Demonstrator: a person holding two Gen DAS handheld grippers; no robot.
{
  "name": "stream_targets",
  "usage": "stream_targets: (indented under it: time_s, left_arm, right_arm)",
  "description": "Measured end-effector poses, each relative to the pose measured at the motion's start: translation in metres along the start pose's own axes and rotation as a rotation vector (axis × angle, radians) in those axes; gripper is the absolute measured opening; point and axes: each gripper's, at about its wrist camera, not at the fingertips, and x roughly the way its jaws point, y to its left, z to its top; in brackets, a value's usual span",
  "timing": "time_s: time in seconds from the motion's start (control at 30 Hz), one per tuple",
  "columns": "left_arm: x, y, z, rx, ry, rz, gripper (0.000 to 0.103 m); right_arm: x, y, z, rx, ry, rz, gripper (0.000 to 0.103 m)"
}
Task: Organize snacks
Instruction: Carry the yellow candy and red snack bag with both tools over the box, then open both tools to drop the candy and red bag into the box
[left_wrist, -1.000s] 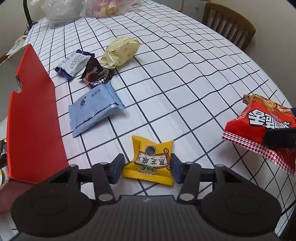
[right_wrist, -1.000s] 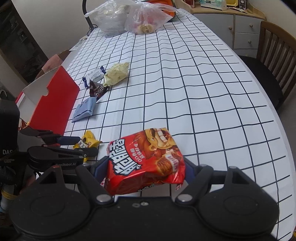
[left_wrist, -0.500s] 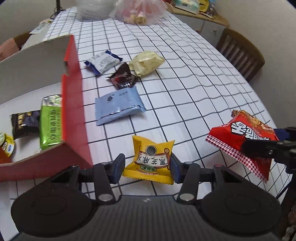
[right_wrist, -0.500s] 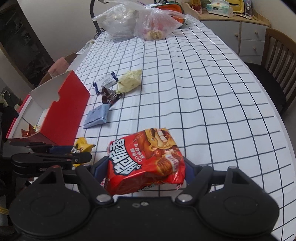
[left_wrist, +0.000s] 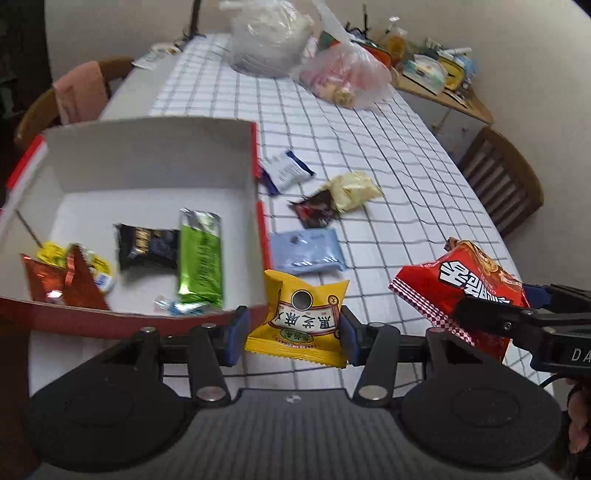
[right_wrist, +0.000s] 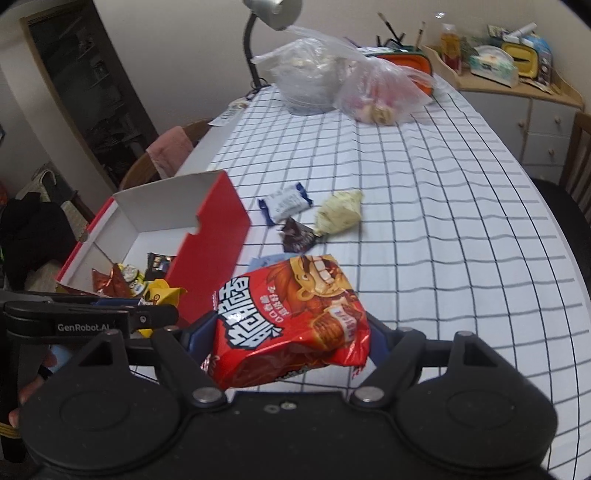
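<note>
My left gripper (left_wrist: 291, 336) is shut on a yellow snack packet (left_wrist: 301, 317) and holds it in the air by the near right corner of the red box (left_wrist: 258, 162). The box is white inside and holds several snacks, among them a green packet (left_wrist: 201, 254) and a black one (left_wrist: 147, 245). My right gripper (right_wrist: 284, 339) is shut on a big red snack bag (right_wrist: 291, 317), held above the table to the right of the box. The left gripper (right_wrist: 147, 317) with the yellow packet (right_wrist: 162, 291) also shows in the right wrist view.
Loose on the checked tablecloth (left_wrist: 388, 155) to the right of the box lie a light blue packet (left_wrist: 306, 251), a dark brown wrapper (left_wrist: 314, 210), a pale yellow bag (left_wrist: 352, 190) and a white-and-blue packet (left_wrist: 288, 171). Plastic bags (left_wrist: 343, 74) sit at the far end. A chair (left_wrist: 502, 181) stands on the right.
My left gripper has risen with the yellow packet and moved left toward the box, whose inside now shows. My right gripper has kept hold of the red bag and moved nearer the box.
</note>
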Motion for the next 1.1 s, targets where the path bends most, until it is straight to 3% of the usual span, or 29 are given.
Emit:
stream_targets:
  time_s: [0.23, 0.53, 1.1]
  left_arm:
    - [-0.028, 0.023, 0.013, -0.033, -0.073, 0.020, 0.050]
    - [-0.040, 0.076, 0.028, -0.061, -0.118, 0.124, 0.050]
    - [-0.002, 0.157, 0.058, -0.047, -0.060, 0.291, 0.050]
  right_arm:
    - [0.011, 0.037, 0.022, -0.070, -0.031, 0.030, 0.079]
    - [0.045, 0.084, 0.045, -0.162, -0.029, 0.045, 0.079]
    - [0.141, 0.170, 0.057, -0.384, 0.060, 0.013, 0.079]
